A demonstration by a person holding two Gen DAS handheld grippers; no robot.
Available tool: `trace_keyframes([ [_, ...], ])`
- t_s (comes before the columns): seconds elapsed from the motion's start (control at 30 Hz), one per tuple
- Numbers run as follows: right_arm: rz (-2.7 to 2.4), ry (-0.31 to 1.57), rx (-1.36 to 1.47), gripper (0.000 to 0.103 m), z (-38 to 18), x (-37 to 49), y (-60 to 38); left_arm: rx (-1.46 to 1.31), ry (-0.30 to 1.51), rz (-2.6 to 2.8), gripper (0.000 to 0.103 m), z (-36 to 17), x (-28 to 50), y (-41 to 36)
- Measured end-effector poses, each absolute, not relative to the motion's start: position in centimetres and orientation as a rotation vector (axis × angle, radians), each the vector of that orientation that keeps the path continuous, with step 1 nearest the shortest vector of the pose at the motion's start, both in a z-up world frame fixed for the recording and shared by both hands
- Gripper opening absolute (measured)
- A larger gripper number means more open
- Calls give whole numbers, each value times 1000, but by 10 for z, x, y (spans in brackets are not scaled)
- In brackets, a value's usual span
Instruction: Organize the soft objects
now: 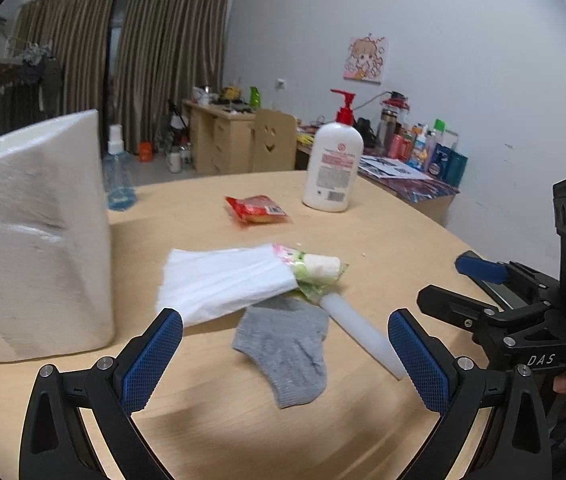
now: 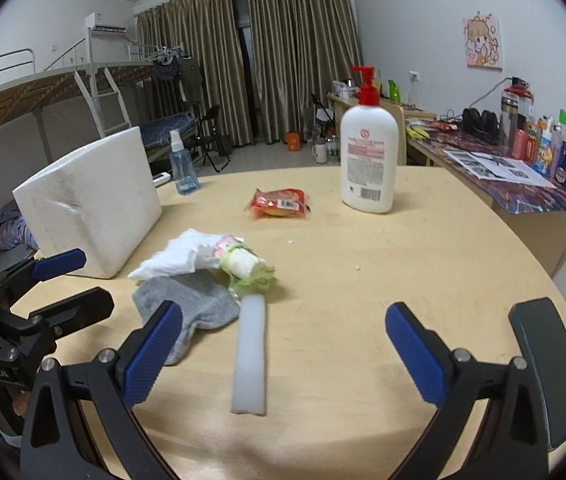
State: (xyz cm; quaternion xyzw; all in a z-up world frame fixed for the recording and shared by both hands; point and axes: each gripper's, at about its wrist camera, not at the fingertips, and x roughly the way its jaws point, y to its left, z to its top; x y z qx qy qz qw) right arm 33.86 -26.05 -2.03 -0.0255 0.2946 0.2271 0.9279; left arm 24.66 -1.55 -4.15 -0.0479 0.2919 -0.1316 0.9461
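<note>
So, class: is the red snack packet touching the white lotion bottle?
Apart. The right wrist view shows bare table between the red snack packet and the white lotion bottle.

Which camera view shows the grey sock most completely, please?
The left wrist view shows the grey sock best: it lies whole between the open left tool fingers, only its top edge tucked under the white cloth. In the right wrist view, the sock is partly hidden behind one finger.

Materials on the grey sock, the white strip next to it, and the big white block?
Grey sock: knit fabric, matte, limp and wrinkled. White strip: looks like foam or soft plastic, translucent, smooth. Big white block: likely styrofoam, grainy matte face with a dent.
</note>
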Motion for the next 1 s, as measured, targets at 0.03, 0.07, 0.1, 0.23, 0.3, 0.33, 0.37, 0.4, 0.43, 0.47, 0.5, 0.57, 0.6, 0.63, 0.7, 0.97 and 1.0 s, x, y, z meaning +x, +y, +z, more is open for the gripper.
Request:
trace_keyframes([
  [0.03,462,610,-49,103,-22,340,-262,-103,600,-272,103,-43,249,-17],
  [0.07,462,618,-46,103,-23,342,-263,-107,604,-273,103,-46,252,-17],
  [0.1,462,623,-44,103,-24,343,-264,-108,614,-273,102,-47,254,-18],
  [0.23,457,639,-55,103,-25,347,-266,-127,678,-290,97,-58,268,-20],
  [0.3,459,645,-53,103,-25,350,-267,-123,727,-290,91,-66,276,-23],
  [0.33,461,647,-53,103,-25,351,-268,-122,743,-288,89,-69,277,-23],
  [0.37,463,649,-54,103,-24,352,-268,-120,758,-287,86,-71,278,-24],
  [0.4,463,652,-54,103,-25,354,-268,-122,768,-287,83,-74,280,-24],
  [0.43,463,655,-53,103,-25,355,-269,-123,774,-283,81,-75,281,-24],
  [0.47,467,657,-52,103,-25,357,-269,-121,776,-278,78,-75,282,-24],
  [0.5,469,658,-50,103,-25,358,-269,-122,780,-277,75,-76,283,-24],
  [0.57,475,659,-40,103,-26,359,-270,-126,796,-285,69,-79,285,-23],
  [0.6,480,661,-37,103,-26,360,-270,-127,806,-286,66,-80,286,-23],
  [0.63,484,665,-38,103,-27,360,-270,-129,810,-286,63,-81,286,-23],
  [0.7,489,673,-45,103,-28,361,-268,-126,819,-292,47,-82,287,-24],
  [0.97,508,683,-64,103,-28,364,-265,-127,844,-329,11,-85,289,-25],
  [1.0,510,683,-65,103,-28,364,-265,-126,840,-339,10,-84,288,-26],
])
